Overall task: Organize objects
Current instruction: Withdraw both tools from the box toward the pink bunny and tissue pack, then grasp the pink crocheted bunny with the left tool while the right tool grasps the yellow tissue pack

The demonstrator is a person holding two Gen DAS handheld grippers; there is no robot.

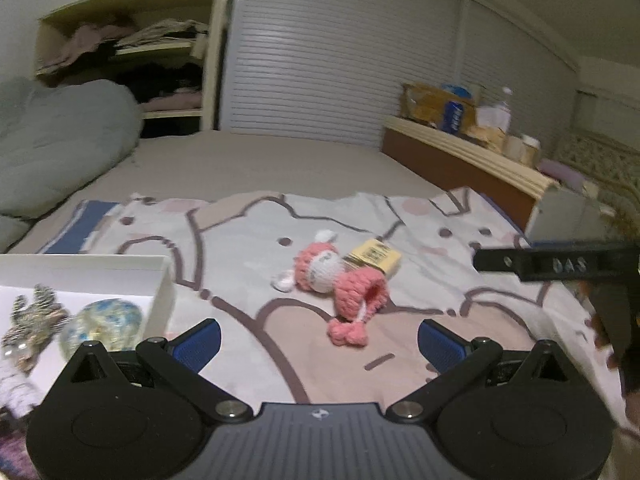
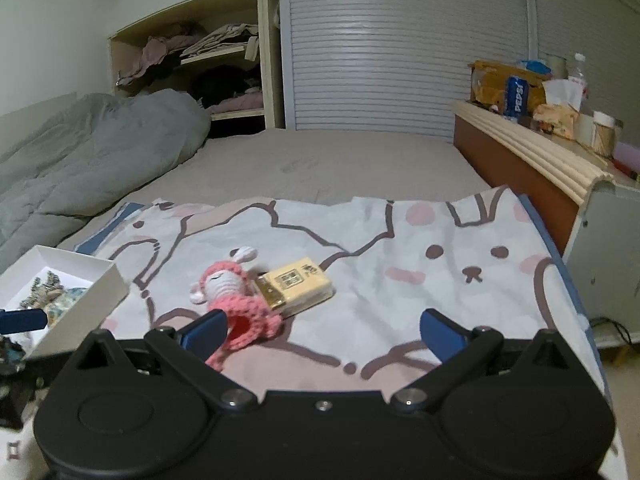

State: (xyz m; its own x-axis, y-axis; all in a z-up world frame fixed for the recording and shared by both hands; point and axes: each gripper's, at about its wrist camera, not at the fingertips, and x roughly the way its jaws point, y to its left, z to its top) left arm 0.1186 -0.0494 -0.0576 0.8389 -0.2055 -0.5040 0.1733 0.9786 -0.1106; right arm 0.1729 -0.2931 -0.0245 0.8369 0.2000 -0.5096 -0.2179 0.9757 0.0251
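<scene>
A pink crocheted doll (image 1: 334, 280) lies on its side on the cartoon-rabbit printed cloth (image 1: 240, 240) that covers the near part of the bed, and it serves as the reference for everything else. Touching the doll on its far right side is a small yellow box (image 1: 374, 258) with a printed label, lying flat on the same cloth; in the right wrist view the doll (image 2: 232, 292) and the box (image 2: 298, 286) press against each other in the same way. Well to the left of the doll sits a white cardboard box (image 1: 160, 292) at the cloth's edge, holding a speckled blue-and-cream ball (image 1: 106, 324) and a striped furry toy (image 1: 34, 316). The left gripper (image 1: 318, 340) hangs just in front of the doll with its blue-padded fingers spread wide and nothing between them. The right gripper (image 2: 320, 330) is also spread wide and holds nothing; its left blue fingertip (image 2: 204, 330) overlaps the doll's lower pink end in view, though whether it touches cannot be told. Far behind the doll a grey quilt (image 2: 92, 152) is bunched on the left, and a ledge of snacks with a blue Pepsi can (image 2: 516, 96) stands to the right.
</scene>
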